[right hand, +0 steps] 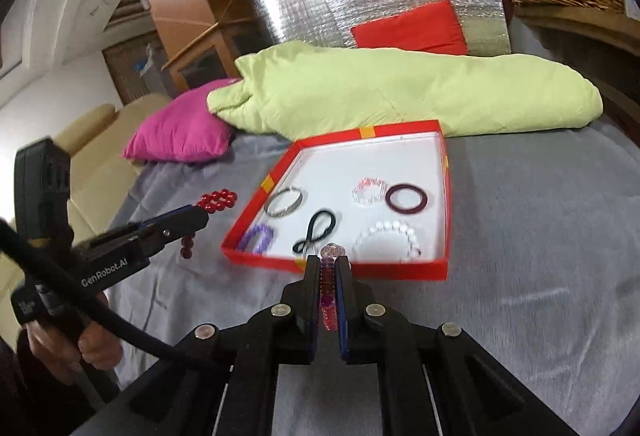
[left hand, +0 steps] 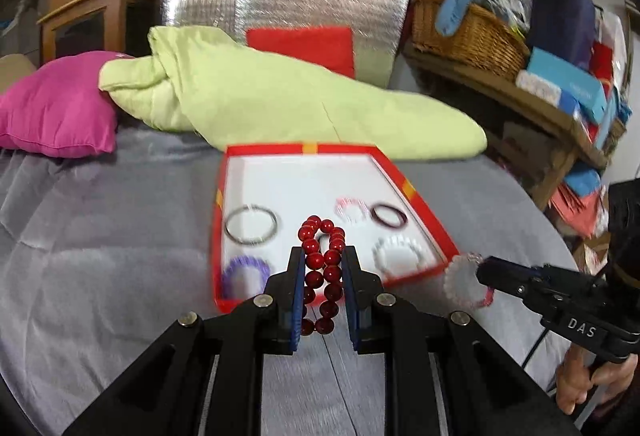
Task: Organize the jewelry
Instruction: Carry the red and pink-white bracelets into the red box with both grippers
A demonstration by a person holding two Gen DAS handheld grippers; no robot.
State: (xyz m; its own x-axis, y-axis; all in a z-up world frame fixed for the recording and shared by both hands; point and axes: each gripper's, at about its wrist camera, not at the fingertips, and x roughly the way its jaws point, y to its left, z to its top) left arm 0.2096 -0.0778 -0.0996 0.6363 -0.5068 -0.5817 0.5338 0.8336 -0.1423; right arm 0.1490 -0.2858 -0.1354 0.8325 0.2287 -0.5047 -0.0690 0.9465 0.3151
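Observation:
A shallow red box with a white floor [left hand: 416, 196] [right hand: 447, 172] lies on the grey bedspread. Inside it are a silver bangle [left hand: 251, 225] [right hand: 285, 206], a purple bracelet [left hand: 245, 273] [right hand: 258, 238], a dark maroon ring [left hand: 389, 216] [right hand: 406, 199], a clear pink bracelet [left hand: 351, 208] [right hand: 369, 190], a white bead bracelet [left hand: 398, 254] [right hand: 390, 240] and a black hair tie [right hand: 316, 230]. My left gripper [left hand: 323, 254] [right hand: 200, 214] is shut on a red bead bracelet [left hand: 324, 260] [right hand: 218, 200], lifted near the box's front edge. My right gripper [right hand: 329, 262] [left hand: 480, 268] is shut on a pale pink bead bracelet [left hand: 460, 278] [right hand: 329, 276].
A light green quilt [left hand: 280, 96] [right hand: 400, 92] and a magenta pillow [left hand: 56, 108] [right hand: 180, 132] lie behind the box. A silver foil panel [left hand: 288, 4] with a red cushion [left hand: 308, 44] stands behind them. A wooden shelf with a wicker basket [left hand: 468, 40] is at the right.

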